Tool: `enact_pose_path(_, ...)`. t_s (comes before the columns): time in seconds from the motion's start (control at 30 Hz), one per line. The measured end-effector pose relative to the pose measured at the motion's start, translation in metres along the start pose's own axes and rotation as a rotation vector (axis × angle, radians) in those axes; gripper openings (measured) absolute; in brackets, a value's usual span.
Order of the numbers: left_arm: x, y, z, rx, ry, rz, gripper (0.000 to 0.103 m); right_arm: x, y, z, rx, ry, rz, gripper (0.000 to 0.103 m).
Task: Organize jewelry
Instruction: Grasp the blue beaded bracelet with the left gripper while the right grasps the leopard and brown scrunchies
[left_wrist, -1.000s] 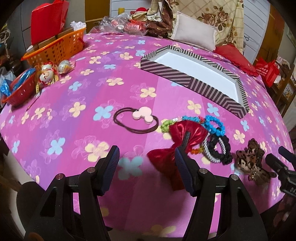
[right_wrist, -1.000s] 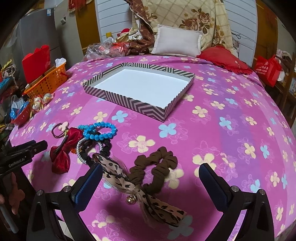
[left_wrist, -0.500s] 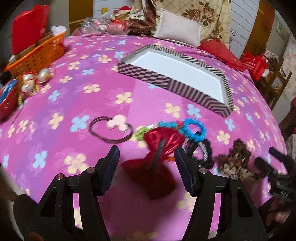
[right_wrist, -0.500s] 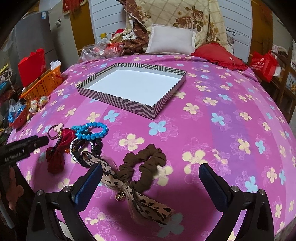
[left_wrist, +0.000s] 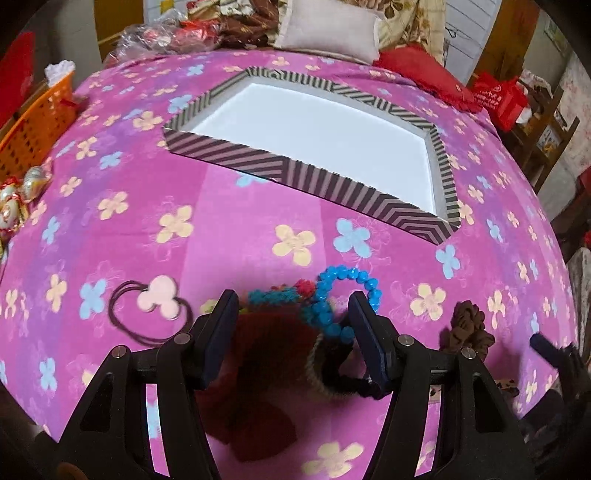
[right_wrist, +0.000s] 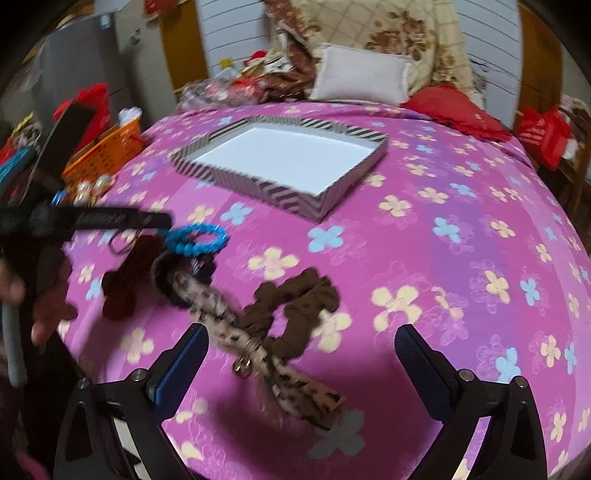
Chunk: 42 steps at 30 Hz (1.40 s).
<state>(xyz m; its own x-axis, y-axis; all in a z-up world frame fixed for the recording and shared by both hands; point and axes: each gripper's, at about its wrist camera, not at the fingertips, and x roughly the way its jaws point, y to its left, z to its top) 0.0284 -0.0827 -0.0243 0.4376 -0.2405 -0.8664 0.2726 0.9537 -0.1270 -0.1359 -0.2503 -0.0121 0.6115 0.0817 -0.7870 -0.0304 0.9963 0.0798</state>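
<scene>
The striped box (left_wrist: 369, 199) sat on the pink flowered bed cover (left_wrist: 229, 229), and its white inside had nothing in it. So the job had hardly begun. Every piece was still out on the cover, in a little heap near the front edge.

The left tongs (left_wrist: 291, 314) were open wide and hung right over the heap. Between the two fingers lay the dark red bow (left_wrist: 266, 354), a dark ring-shaped band (left_wrist: 332, 373) and part of the blue bead bracelet (left_wrist: 343, 295). The fingers did not squeeze anything. It was hard to tell if they touched the pile, since the picture was blurry there. A hair tie with a pink mouse shape (left_wrist: 159, 299) lay off to the left side, apart from the heap.

The right tongs (right_wrist: 299, 350) were open very wide too, and held nothing. Just in front of them lay the brown scrunchie (right_wrist: 295, 295) and the spotted ribbon with a small bell (right_wrist: 236, 332). The ribbon crossed the scrunchie.

The box stood well apart from the heap, farther back on the bed. It looked like the left tongs were about to pick a piece, maybe the bow or the bracelet. All the pieces still had to go in the box, one after another.
</scene>
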Motion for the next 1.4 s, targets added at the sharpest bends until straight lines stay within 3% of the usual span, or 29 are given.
enact_pose_path(0.47, 0.027, -0.016, 0.004, 0.096, 0.054, 0.022, 0.054, 0.004, -0.009, -0.002, 0.014, -0.004, 0.002, 0.1)
enact_pose_path(0.63, 0.028, -0.023, 0.006, 0.128, 0.041, 0.033, 0.041, 0.004, -0.009, -0.002, 0.003, -0.005, 0.014, 0.1)
enact_pose_path(0.7, 0.03, -0.026, 0.007, 0.135, 0.045, 0.042, 0.03, 0.008, -0.009, -0.002, 0.008, 0.005, 0.023, 0.1)
enact_pose_path(0.83, 0.03, -0.029, 0.007, 0.154, 0.029, 0.047, 0.021, 0.013, -0.005, -0.003, 0.004, 0.013, 0.049, 0.1)
enact_pose_path(0.9, 0.029, -0.029, 0.007, 0.161, 0.026, 0.043, 0.009, 0.015, -0.001, -0.003, -0.011, 0.017, 0.054, 0.1)
enact_pose_path(1.1, 0.028, -0.028, 0.006, 0.154, 0.012, 0.004, 0.007, 0.039, 0.008, -0.005, -0.033, 0.06, 0.056, 0.099)
enact_pose_path(1.17, 0.025, -0.026, 0.007, 0.145, 0.008, -0.022, 0.007, 0.045, 0.008, -0.008, -0.035, 0.064, 0.047, 0.089)
enact_pose_path(1.2, 0.022, -0.025, 0.008, 0.139, 0.002, -0.031, 0.007, 0.044, 0.009, -0.009, -0.045, 0.039, 0.027, 0.075)
enact_pose_path(1.23, 0.02, -0.024, 0.009, 0.132, -0.003, -0.039, 0.007, 0.043, 0.009, -0.009, -0.047, 0.023, 0.029, 0.055)
enact_pose_path(1.27, 0.017, -0.022, 0.011, 0.122, -0.005, -0.051, 0.007, 0.04, 0.009, -0.009, -0.044, 0.012, 0.035, 0.044)
enact_pose_path(1.4, 0.007, -0.017, 0.017, 0.091, -0.016, -0.086, 0.007, 0.038, 0.004, -0.009, -0.021, 0.011, 0.068, 0.033)
